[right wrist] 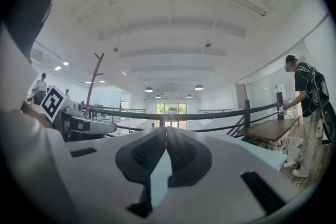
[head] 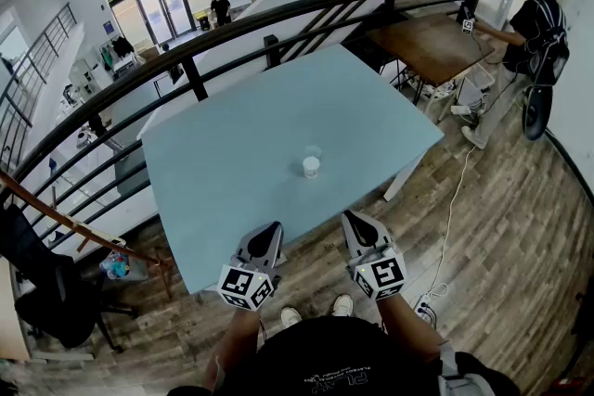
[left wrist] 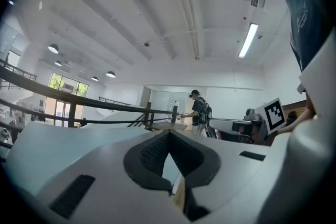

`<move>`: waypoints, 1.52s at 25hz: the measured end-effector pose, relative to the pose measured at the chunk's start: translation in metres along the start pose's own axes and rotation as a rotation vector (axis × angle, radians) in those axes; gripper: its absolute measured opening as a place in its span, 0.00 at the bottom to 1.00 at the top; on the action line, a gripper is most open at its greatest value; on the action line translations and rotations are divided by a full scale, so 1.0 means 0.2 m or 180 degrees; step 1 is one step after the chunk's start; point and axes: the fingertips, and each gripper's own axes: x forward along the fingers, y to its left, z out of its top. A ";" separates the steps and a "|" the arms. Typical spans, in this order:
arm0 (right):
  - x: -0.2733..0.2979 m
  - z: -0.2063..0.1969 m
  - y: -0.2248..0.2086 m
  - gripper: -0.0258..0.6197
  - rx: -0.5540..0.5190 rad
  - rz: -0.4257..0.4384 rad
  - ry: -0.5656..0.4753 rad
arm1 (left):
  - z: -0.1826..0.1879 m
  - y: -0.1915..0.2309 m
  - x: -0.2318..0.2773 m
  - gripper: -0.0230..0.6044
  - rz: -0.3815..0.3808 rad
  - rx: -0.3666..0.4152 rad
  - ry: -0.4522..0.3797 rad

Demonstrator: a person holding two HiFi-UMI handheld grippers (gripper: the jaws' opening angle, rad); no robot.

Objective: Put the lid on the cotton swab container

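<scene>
A small white cotton swab container (head: 311, 167) stands upright near the middle of the light blue table (head: 232, 162). Just behind it lies a faint clear round piece (head: 313, 151), perhaps the lid; it is too small to tell. My left gripper (head: 271, 232) hovers at the table's near edge, short of the container, with its jaws shut on nothing. My right gripper (head: 354, 222) is beside it, also shut and empty. In the left gripper view the left gripper (left wrist: 169, 135) points level over the table. In the right gripper view the right gripper (right wrist: 166, 131) does too. Neither gripper view shows the container.
A dark railing (head: 278, 14) runs behind the table. At the back right a person (head: 534, 23) stands at a brown table (head: 432, 42). A white cable (head: 455, 209) trails over the wooden floor on the right, and a dark chair (head: 46, 292) stands at the left.
</scene>
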 end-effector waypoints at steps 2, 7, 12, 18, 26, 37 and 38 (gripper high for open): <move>-0.02 0.01 0.00 0.07 -0.0047 -0.0018 -0.0001 | 0.00 -0.01 0.00 0.05 0.0018 0.0008 0.0010; -0.05 -0.01 -0.03 0.07 -0.0052 -0.0064 0.0024 | -0.02 -0.05 0.01 0.05 0.0018 0.0056 0.0033; -0.06 0.00 -0.06 0.07 -0.0045 -0.0071 -0.0004 | -0.02 -0.06 0.02 0.05 0.0071 0.0102 0.0074; -0.07 -0.01 -0.12 0.07 -0.0013 -0.0017 -0.0059 | -0.04 -0.08 0.07 0.05 0.0165 0.0123 0.0093; -0.11 -0.09 -0.24 0.07 -0.0033 0.0043 0.0020 | -0.07 -0.16 0.16 0.05 0.0166 0.0174 0.0120; -0.14 -0.18 -0.42 0.07 0.0075 0.0137 0.0089 | -0.17 -0.27 0.29 0.05 0.0219 0.0153 0.0263; -0.14 -0.19 -0.43 0.07 0.0070 0.0144 0.0099 | -0.18 -0.28 0.29 0.05 0.0225 0.0128 0.0261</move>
